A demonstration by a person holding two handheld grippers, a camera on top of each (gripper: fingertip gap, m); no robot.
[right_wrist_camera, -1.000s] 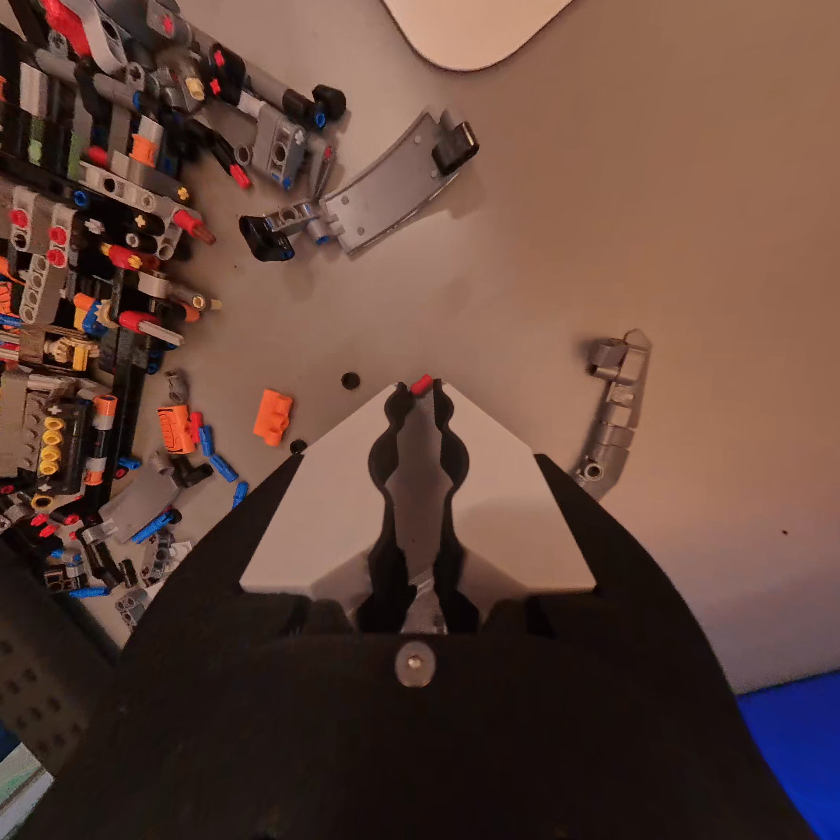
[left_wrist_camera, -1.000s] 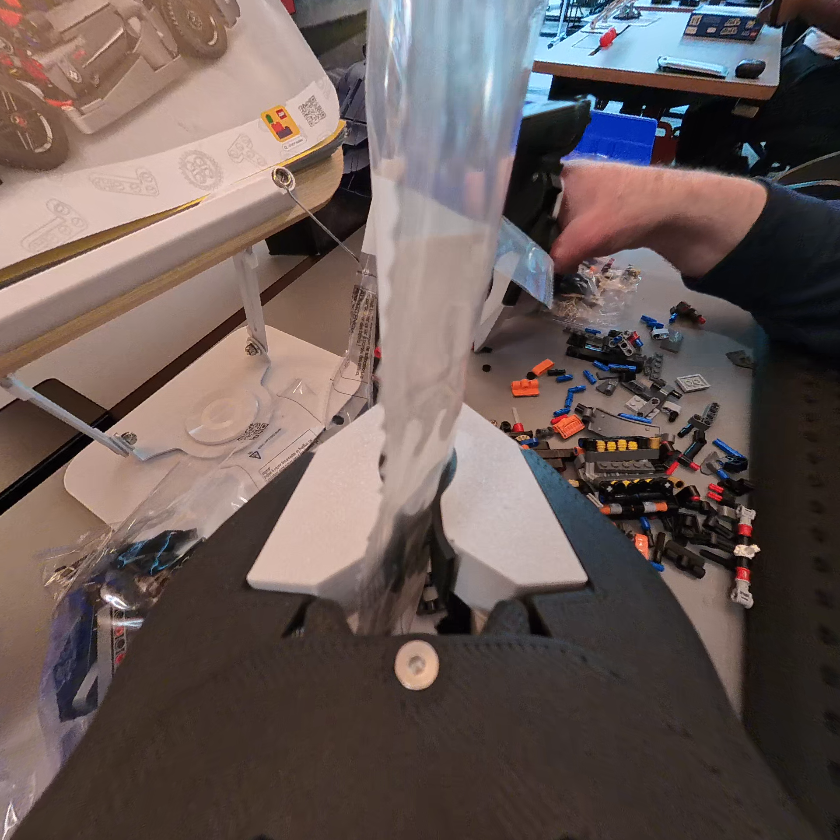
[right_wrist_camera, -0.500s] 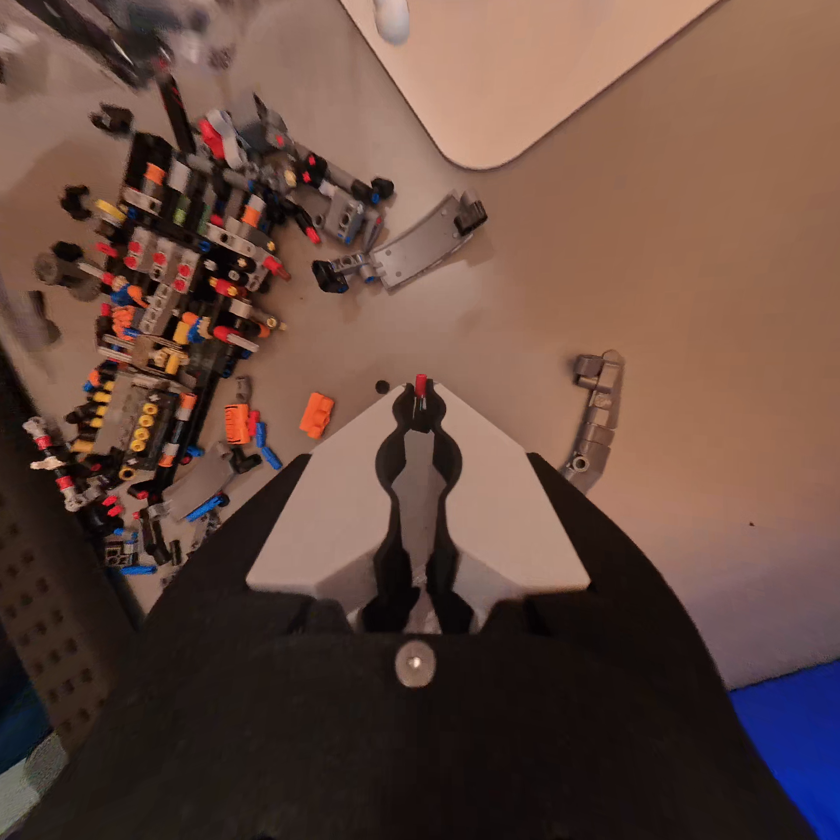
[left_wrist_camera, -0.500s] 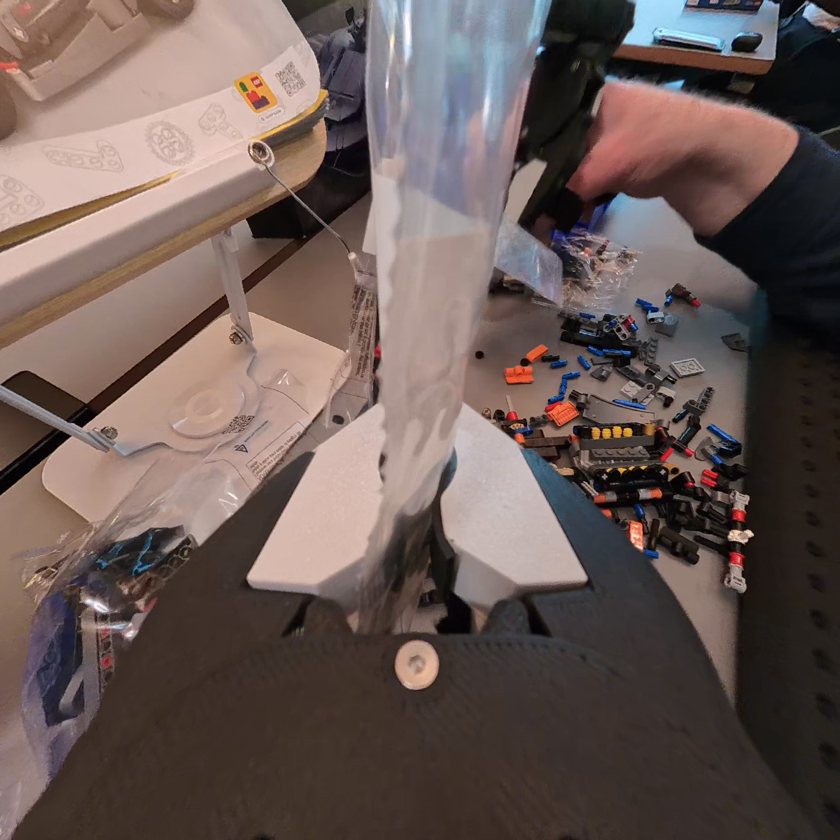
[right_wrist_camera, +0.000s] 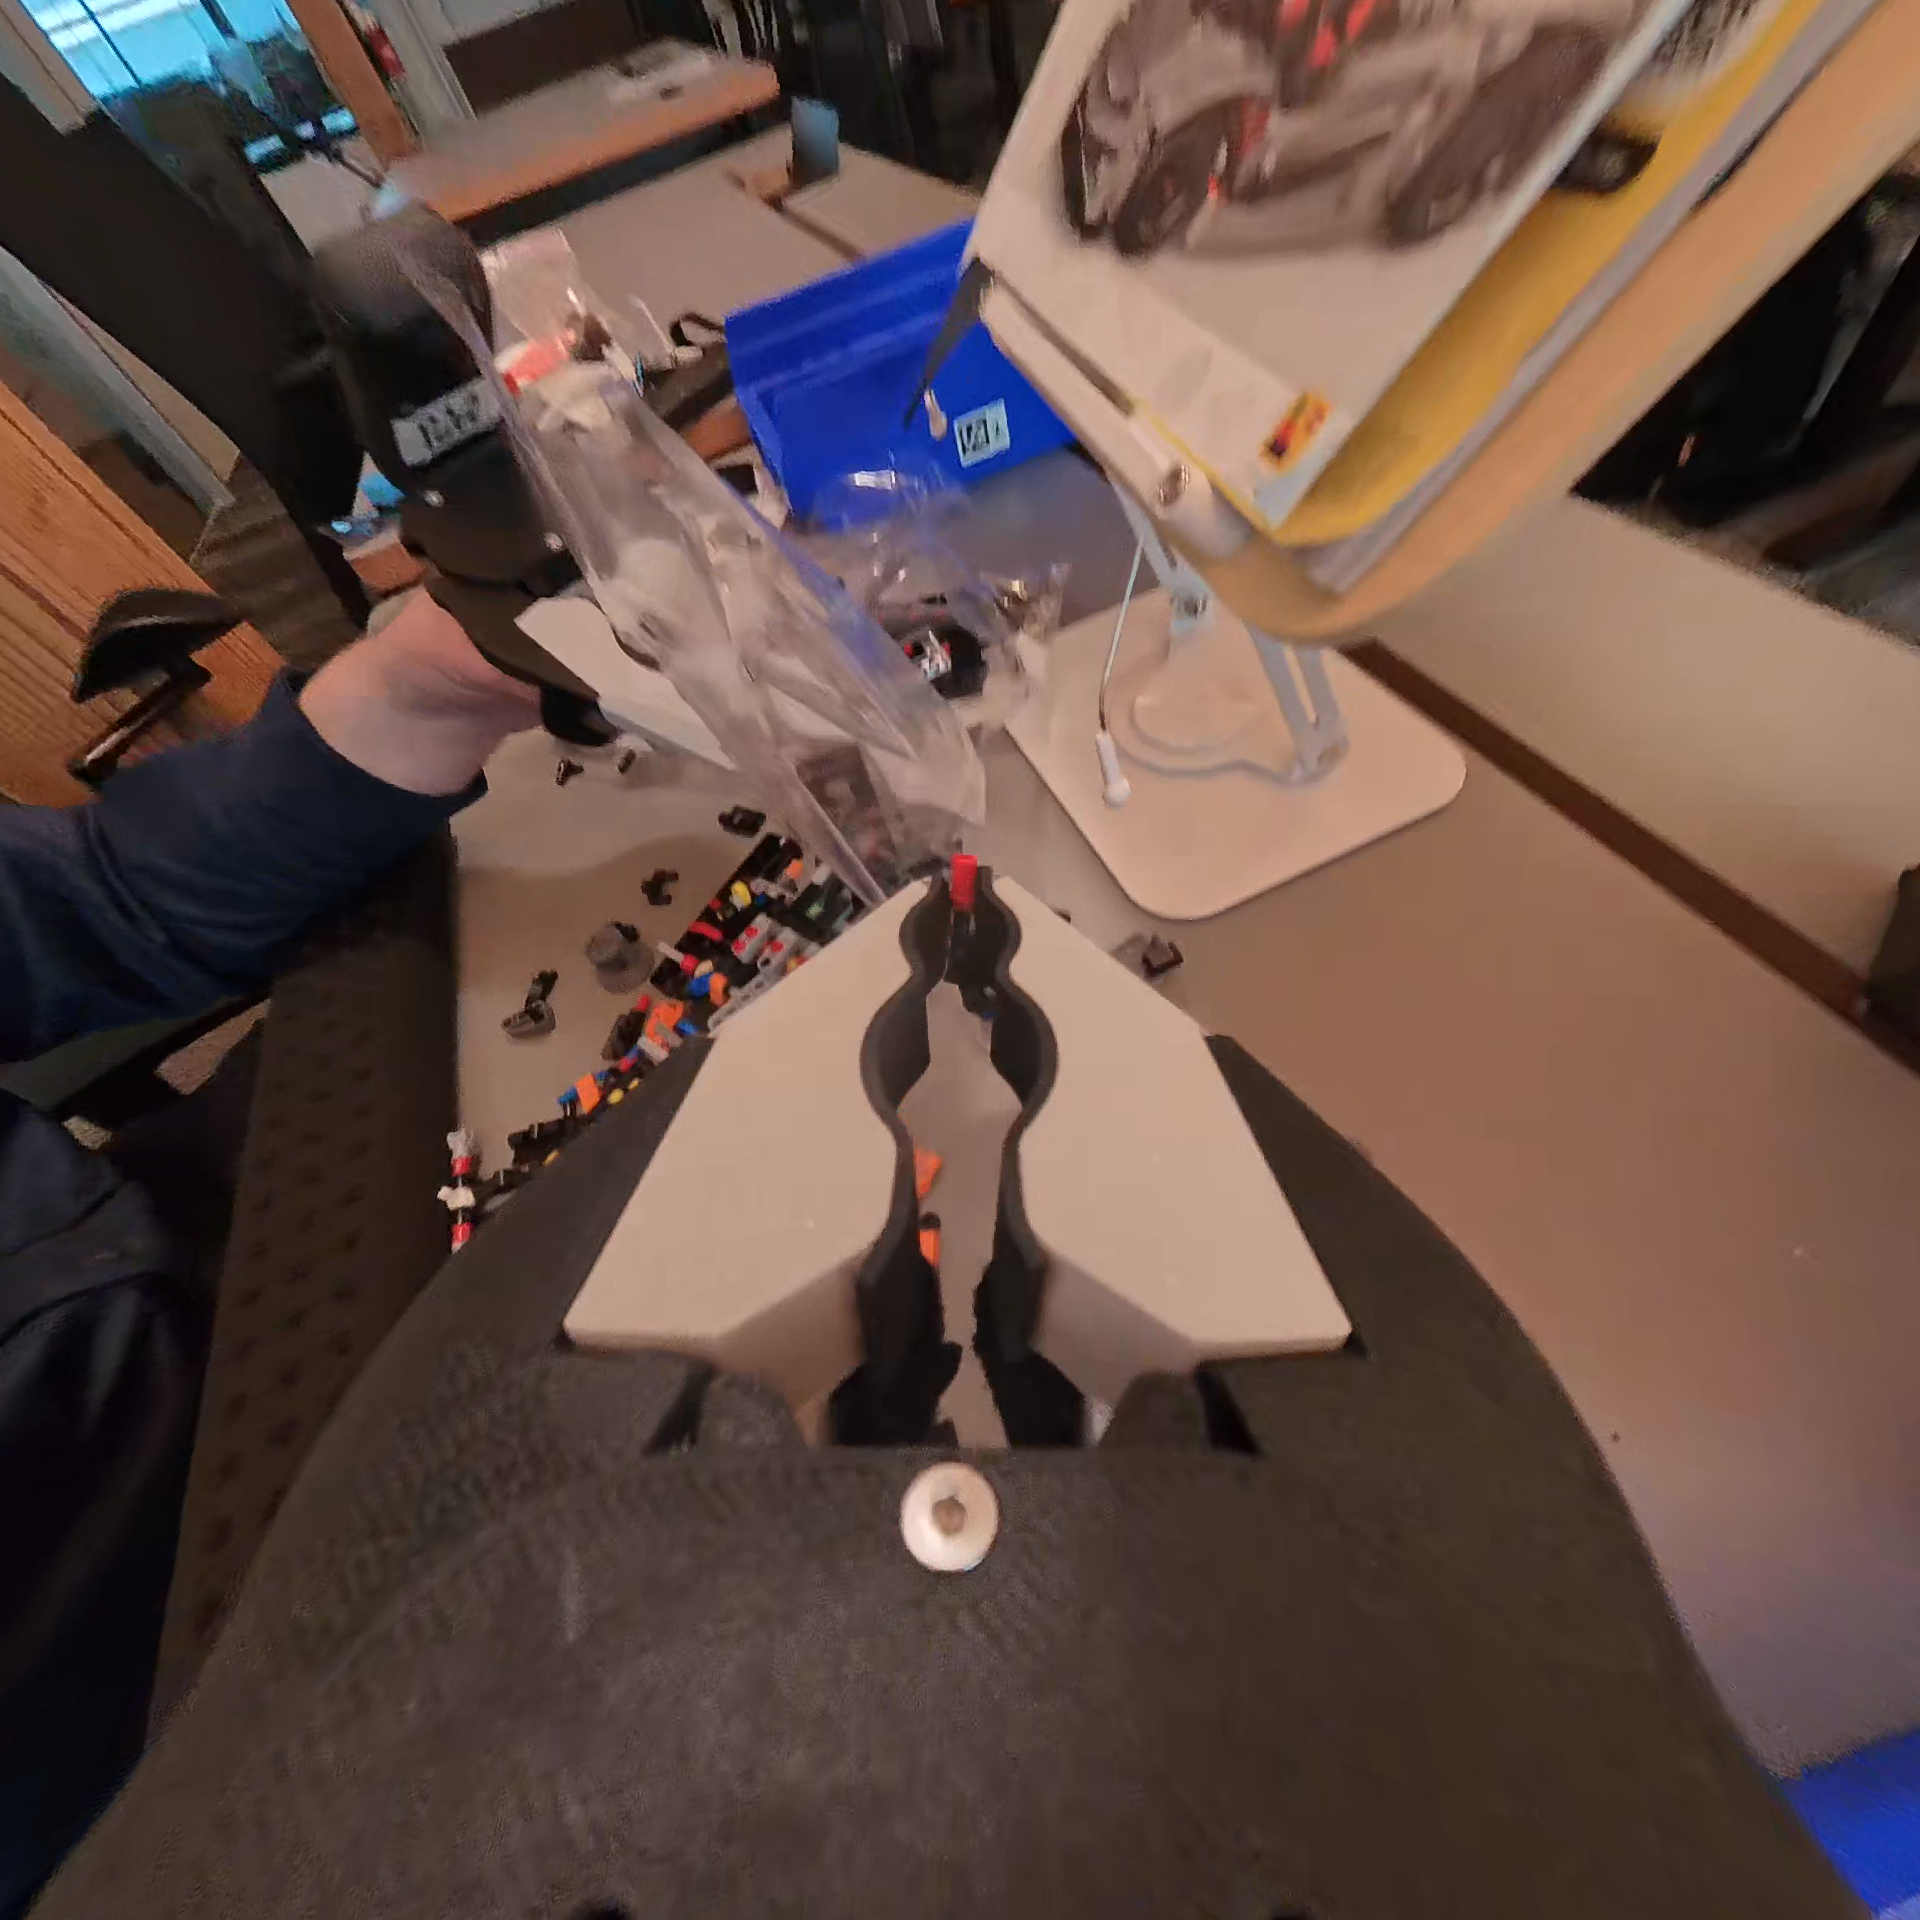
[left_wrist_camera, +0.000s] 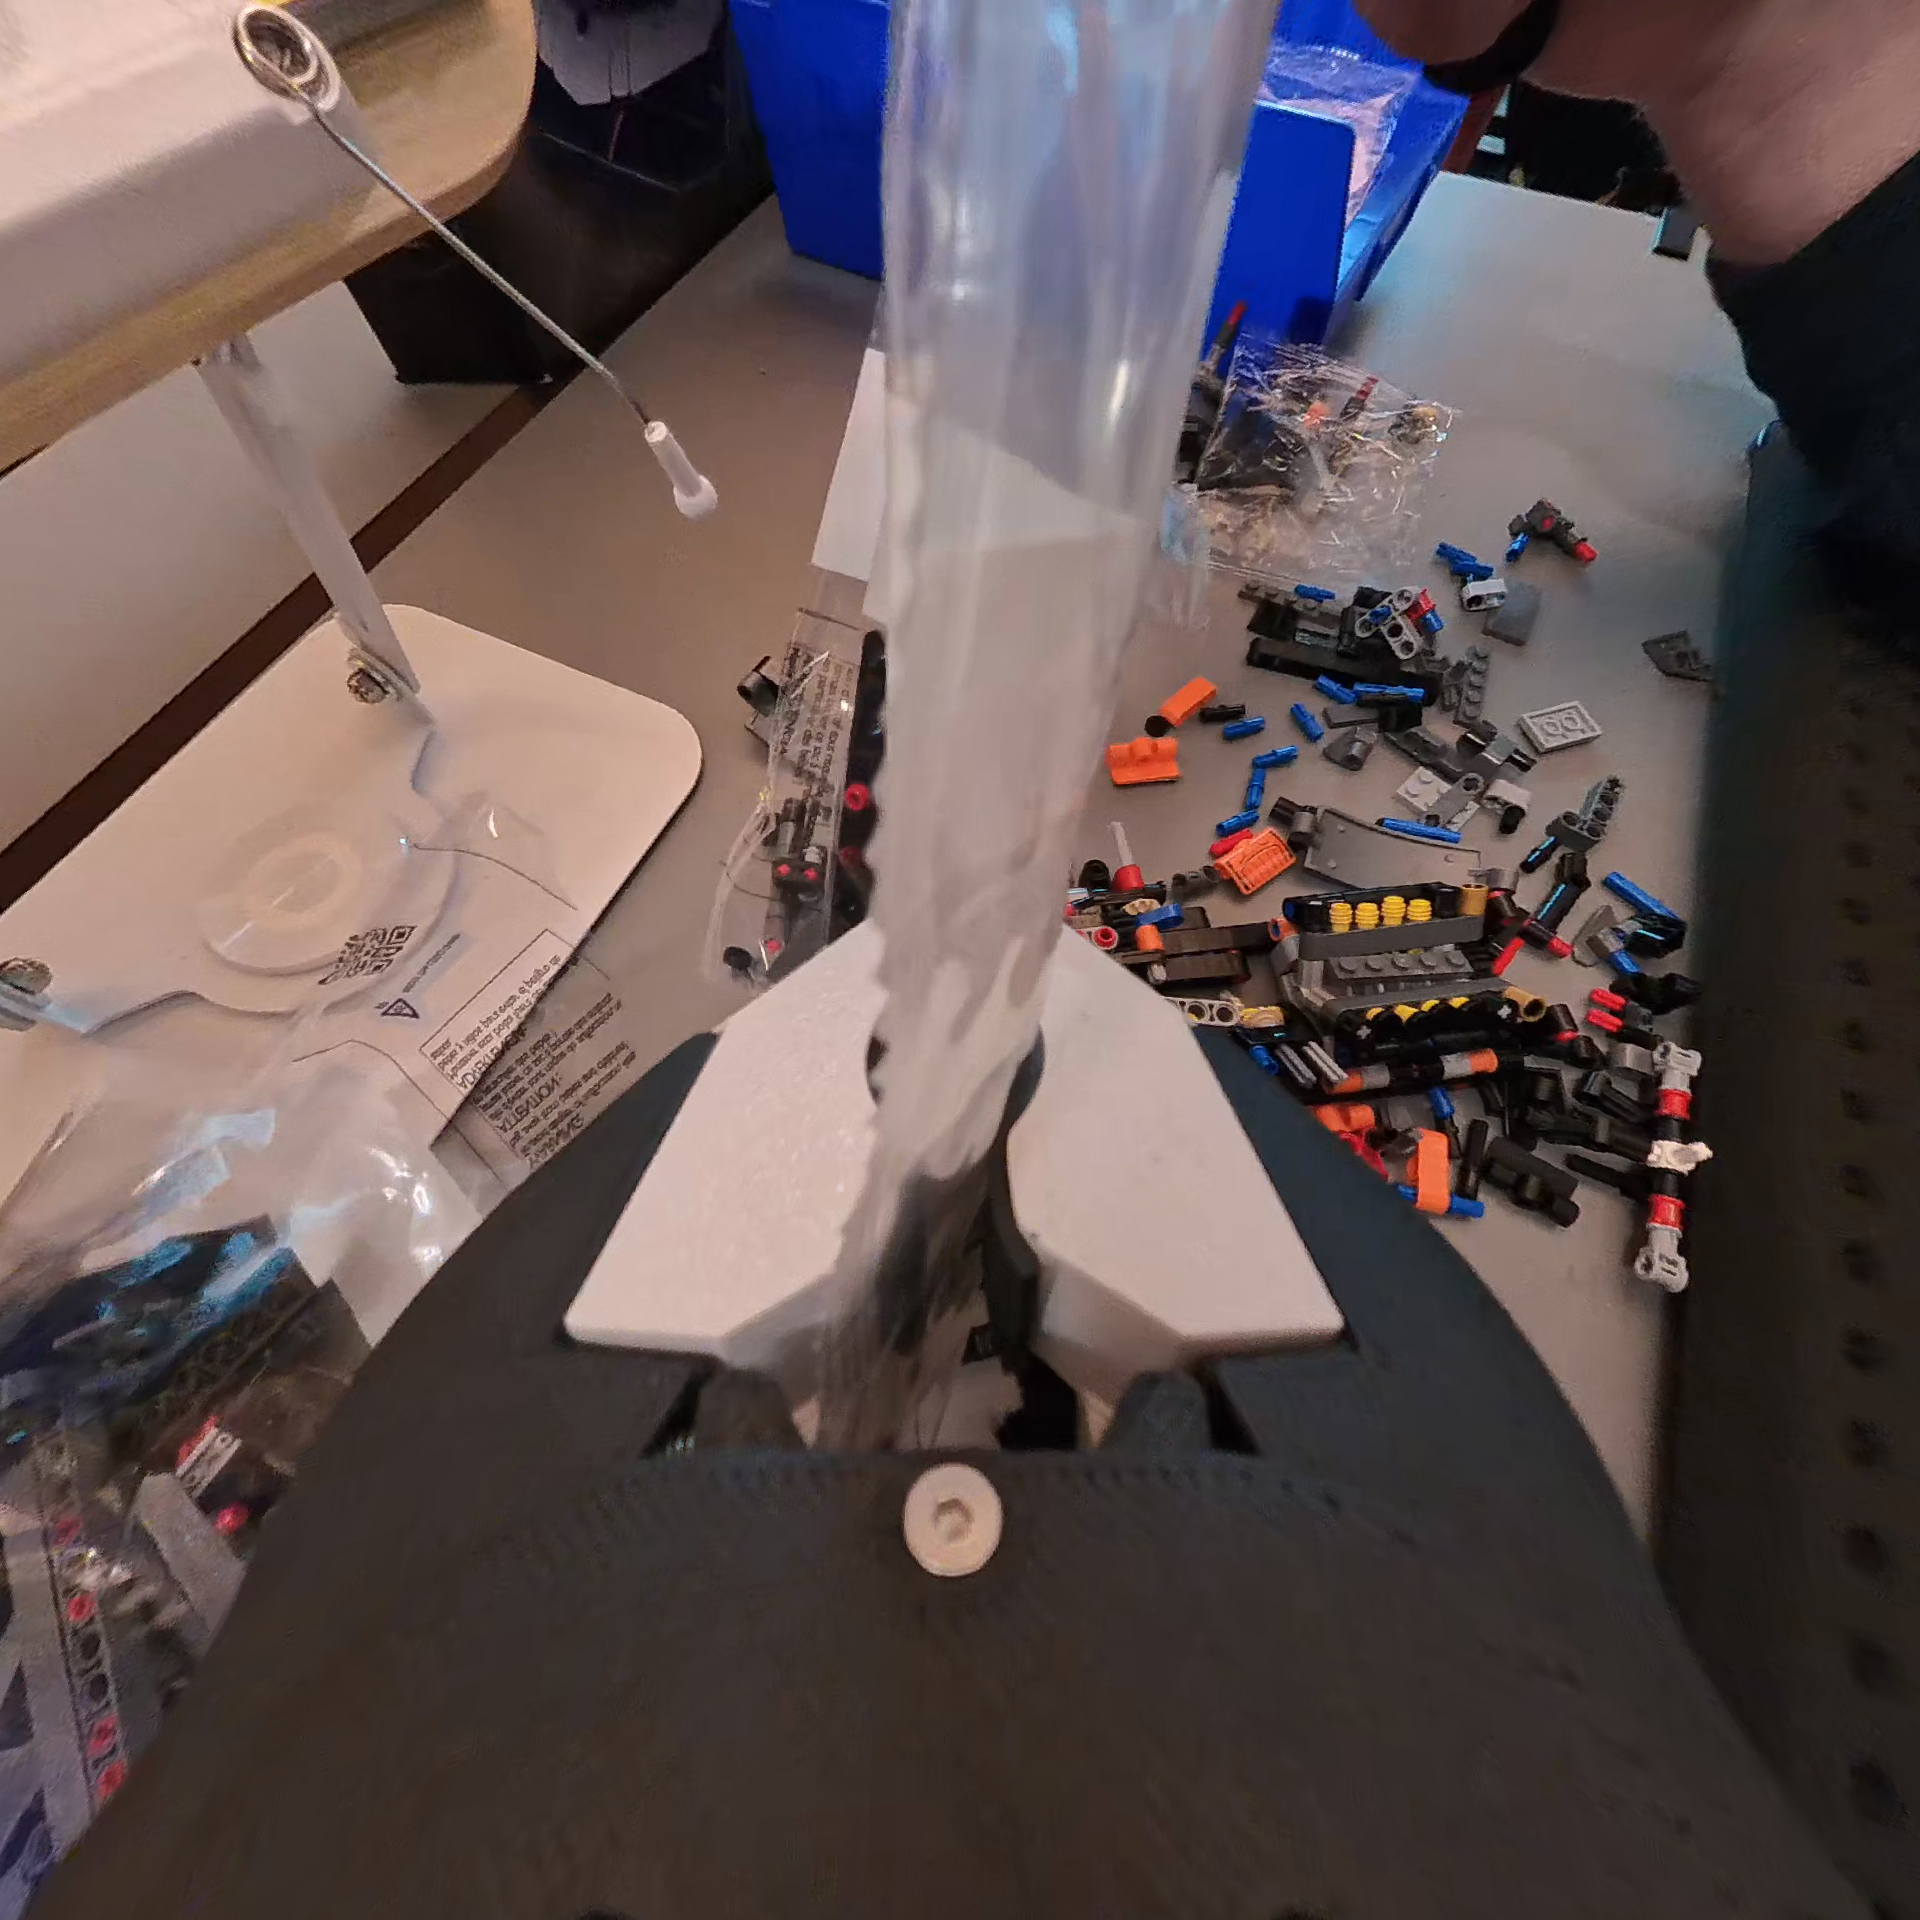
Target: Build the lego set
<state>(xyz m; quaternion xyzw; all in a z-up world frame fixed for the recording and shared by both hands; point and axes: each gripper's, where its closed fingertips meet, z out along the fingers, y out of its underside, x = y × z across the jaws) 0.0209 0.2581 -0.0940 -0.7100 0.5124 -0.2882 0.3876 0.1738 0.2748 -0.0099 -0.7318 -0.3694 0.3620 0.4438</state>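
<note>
My left gripper (left_wrist_camera: 961,997) is shut on a clear plastic bag (left_wrist_camera: 1039,520) that stands up out of its jaws and hides the fingertips. In the right wrist view the same gripper (right_wrist_camera: 582,665) holds the bag (right_wrist_camera: 748,623) up above the table, gripped by a hand. My right gripper (right_wrist_camera: 961,894) is shut on a small red and black pin (right_wrist_camera: 964,873), lifted above the table. A pile of loose lego pieces (left_wrist_camera: 1434,966) lies on the grey table (left_wrist_camera: 1538,343); it also shows in the right wrist view (right_wrist_camera: 727,956).
A white stand (left_wrist_camera: 343,831) holds the instruction booklet (right_wrist_camera: 1351,187) above the table at the left. A sealed parts bag (left_wrist_camera: 1309,457) lies behind the pile, another bag (left_wrist_camera: 156,1351) at the near left. A blue bin (right_wrist_camera: 862,353) stands behind. There is about 20 centimeters between the tips of the two grippers.
My right gripper has risen from the table with the red pin and tilted up toward the room. The left gripper has drifted, still holding the bag; the other hand has left its view upward.
</note>
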